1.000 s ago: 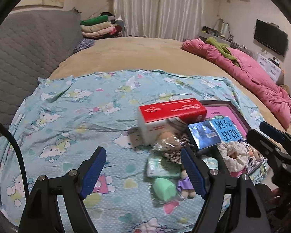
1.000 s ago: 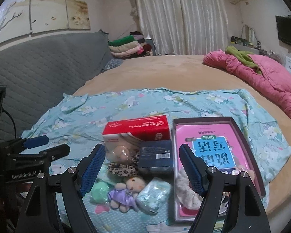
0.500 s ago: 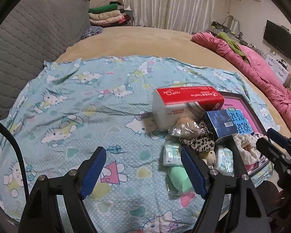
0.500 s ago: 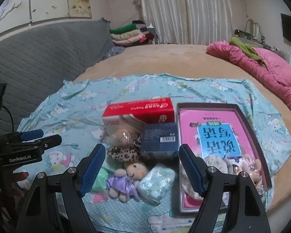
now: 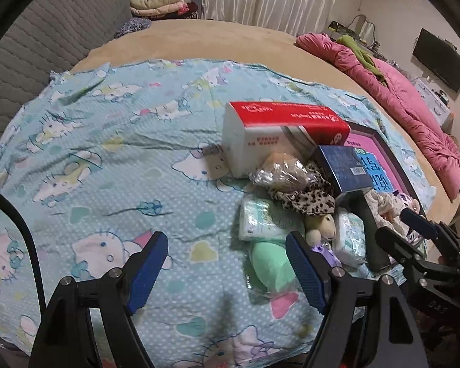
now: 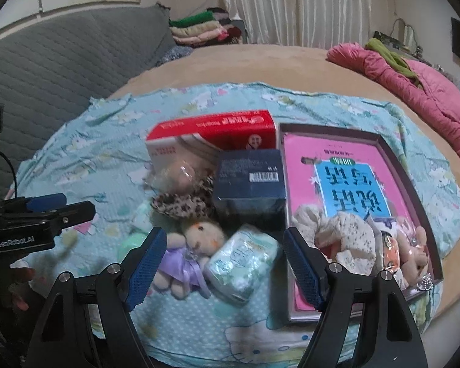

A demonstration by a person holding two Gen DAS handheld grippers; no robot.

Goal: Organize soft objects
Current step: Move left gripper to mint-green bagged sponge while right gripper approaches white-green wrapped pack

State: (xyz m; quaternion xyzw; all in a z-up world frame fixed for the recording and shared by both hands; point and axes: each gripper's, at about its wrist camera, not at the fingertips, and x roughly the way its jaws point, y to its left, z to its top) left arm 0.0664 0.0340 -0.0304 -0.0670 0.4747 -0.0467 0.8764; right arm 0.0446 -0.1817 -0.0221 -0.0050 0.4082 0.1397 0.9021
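Both claws, left gripper (image 5: pixel 227 271) and right gripper (image 6: pixel 222 268), gaping empty; tray (image 6: pixel 395 165) holding few softies; doll (image 6: pixel 190 245), tissue pack (image 6: pixel 240 259), scrunchie (image 6: pixel 181 204) waiting outside

bare blanket (image 5: pixel 113 159) left of the pile; tissue box (image 5: pixel 273 128) behind

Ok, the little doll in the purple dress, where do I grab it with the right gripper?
Grip the doll across its purple-dressed body, coming from above with the open right gripper. It lies flat on the sheet; the head abuts the leopard scrunchie, and the tissue pack crowds one side.
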